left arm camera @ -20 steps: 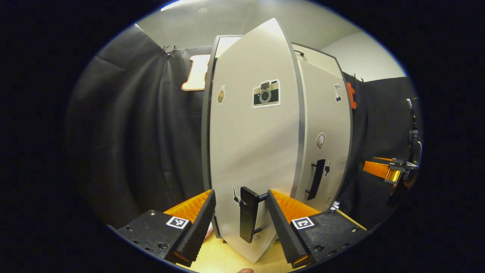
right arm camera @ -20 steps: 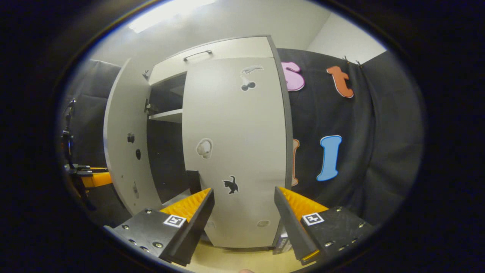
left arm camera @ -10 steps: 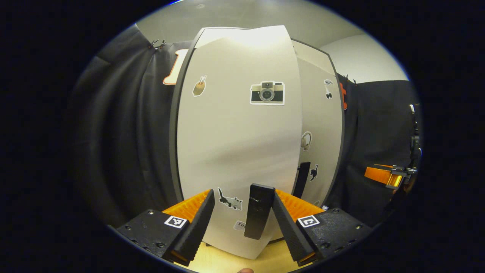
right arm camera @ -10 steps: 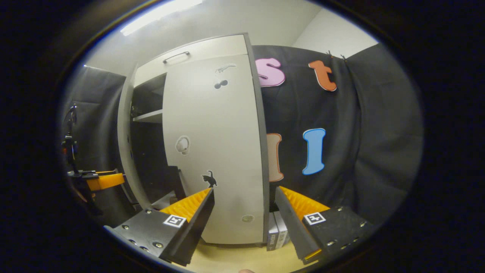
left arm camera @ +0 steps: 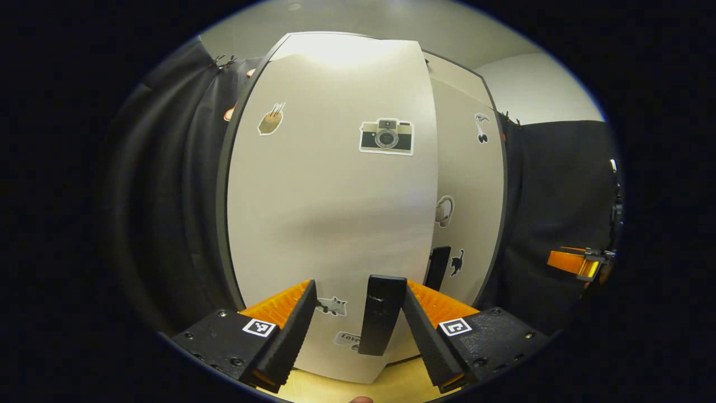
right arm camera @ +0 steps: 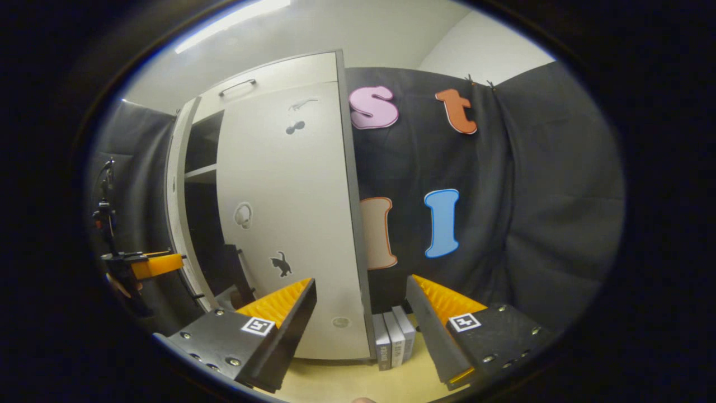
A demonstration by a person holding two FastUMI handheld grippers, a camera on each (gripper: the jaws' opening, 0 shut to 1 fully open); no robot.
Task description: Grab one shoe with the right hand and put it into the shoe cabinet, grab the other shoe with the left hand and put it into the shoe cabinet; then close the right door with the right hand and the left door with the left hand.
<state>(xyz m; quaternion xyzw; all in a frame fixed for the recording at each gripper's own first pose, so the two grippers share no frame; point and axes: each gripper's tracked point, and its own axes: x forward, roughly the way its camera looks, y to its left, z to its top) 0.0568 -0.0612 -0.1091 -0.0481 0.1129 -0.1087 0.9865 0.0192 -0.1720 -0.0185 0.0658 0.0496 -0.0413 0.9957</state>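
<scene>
Since the earlier frames, the left door [left arm camera: 330, 207] has been swung nearer to the shoe cabinet [right arm camera: 268, 73] front, so that its broad face is now seen almost square-on in the left gripper view, while in the right gripper view the dark gap beside the right door [right arm camera: 285, 224] has been narrowed and more of the booth wall is taken in. The left gripper [left arm camera: 358, 330] is seen with its jaws spread wide; the black door handle [left arm camera: 380, 322] stands between them, just beside the right-hand finger, though contact cannot be confirmed, and nothing is clamped. The handle's long axis is upright, as is that of the door, whose free edge lies toward the right door. The right gripper [right arm camera: 361, 330] is likewise held wide open and empty, well apart from the cabinet, with the right door's lower part seen between and beyond its fingers. The right door is shown closed, its handle [left arm camera: 437, 267] upright near the meeting edge. A few grey books [right arm camera: 394, 336] are stood upright on the table [right arm camera: 347, 378], just beside the cabinet's right side. Shoes cannot be made out within the cabinet.
</scene>
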